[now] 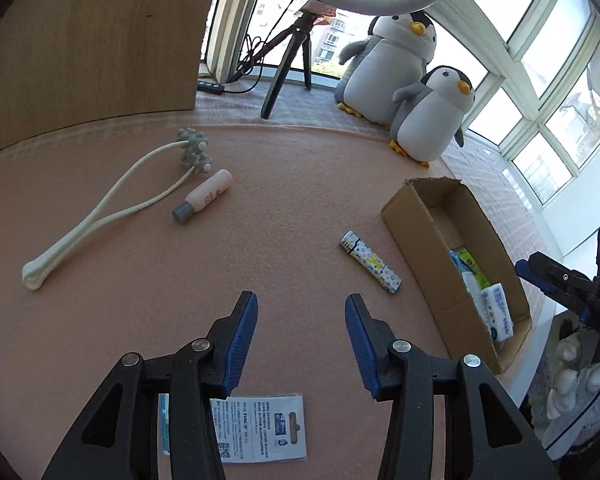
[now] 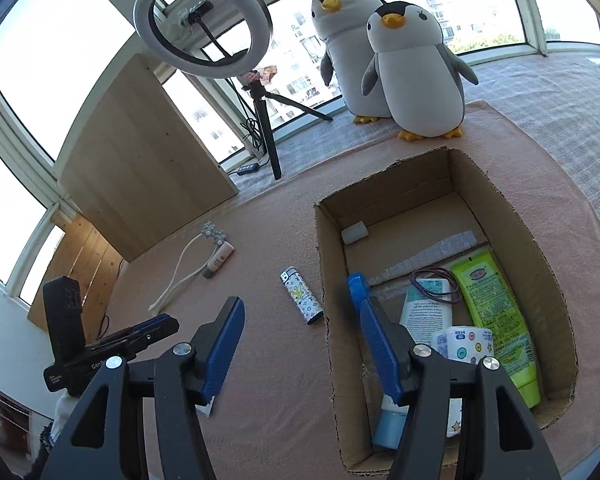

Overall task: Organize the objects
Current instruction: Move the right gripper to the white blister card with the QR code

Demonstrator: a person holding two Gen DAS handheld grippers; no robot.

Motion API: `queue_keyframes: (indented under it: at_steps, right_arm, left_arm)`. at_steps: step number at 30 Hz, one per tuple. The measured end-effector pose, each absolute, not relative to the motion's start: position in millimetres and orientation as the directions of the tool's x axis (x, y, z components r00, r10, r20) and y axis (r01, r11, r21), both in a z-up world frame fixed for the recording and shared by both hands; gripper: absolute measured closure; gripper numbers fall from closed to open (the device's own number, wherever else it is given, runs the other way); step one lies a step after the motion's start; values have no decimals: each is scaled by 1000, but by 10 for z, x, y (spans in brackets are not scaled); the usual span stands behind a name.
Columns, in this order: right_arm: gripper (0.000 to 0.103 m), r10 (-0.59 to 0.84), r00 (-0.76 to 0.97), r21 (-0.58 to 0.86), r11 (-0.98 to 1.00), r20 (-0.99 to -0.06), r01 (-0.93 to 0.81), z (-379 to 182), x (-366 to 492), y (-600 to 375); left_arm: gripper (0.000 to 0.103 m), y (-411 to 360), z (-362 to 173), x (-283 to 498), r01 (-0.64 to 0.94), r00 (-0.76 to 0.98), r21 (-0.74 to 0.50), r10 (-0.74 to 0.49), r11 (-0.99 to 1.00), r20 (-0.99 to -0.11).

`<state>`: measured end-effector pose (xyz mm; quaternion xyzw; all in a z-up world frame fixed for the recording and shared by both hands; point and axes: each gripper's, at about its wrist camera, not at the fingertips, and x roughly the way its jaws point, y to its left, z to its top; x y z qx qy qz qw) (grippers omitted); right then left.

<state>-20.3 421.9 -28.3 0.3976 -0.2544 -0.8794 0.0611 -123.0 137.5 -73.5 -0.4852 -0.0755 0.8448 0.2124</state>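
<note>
On the pink mat lie a patterned lighter (image 1: pixel 371 262) (image 2: pixel 301 295), a small pink bottle with a grey cap (image 1: pixel 203 196) (image 2: pixel 219 262), a white roller massager (image 1: pixel 112 204) (image 2: pixel 188 268) and a flat printed packet (image 1: pixel 260 427). A cardboard box (image 1: pixel 412 216) (image 2: pixel 540 264) at the right holds a green tube (image 2: pixel 496 320), a white tube (image 2: pixel 424 308), a hair band and a patterned packet (image 2: pixel 464 340). My left gripper (image 1: pixel 301 304) hovers open above the packet. My right gripper (image 2: pixel 298 298) stands open over the box's left wall, empty.
Two plush penguins (image 1: pixel 412 80) (image 2: pixel 404 64) sit at the mat's far edge by the windows. A ring light on a tripod (image 2: pixel 204 20) (image 1: pixel 288 64) and a wooden board (image 1: pixel 88 40) (image 2: pixel 140 152) stand at the back left. A gloved hand (image 1: pixel 576 392) holds the right gripper.
</note>
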Motion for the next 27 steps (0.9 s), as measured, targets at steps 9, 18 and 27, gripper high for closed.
queue_keyframes:
  at_steps: [9, 18, 27]
  right_arm:
    - [43, -424, -559, 469, -881, -713, 71, -470, -478, 3189]
    - [43, -425, -377, 458, -889, -823, 2, -1104, -717, 2581]
    - [51, -462, -313, 484, -875, -830, 9, -1283, -801, 2426]
  left_arm:
    - [54, 643, -1117, -580, -212, -366, -413, 464, -886, -807]
    - [54, 545, -1324, -355, -261, -288, -464, 527, -847, -800]
    - [54, 597, -1437, -355, -295, -242, -490, 561, -820, -792]
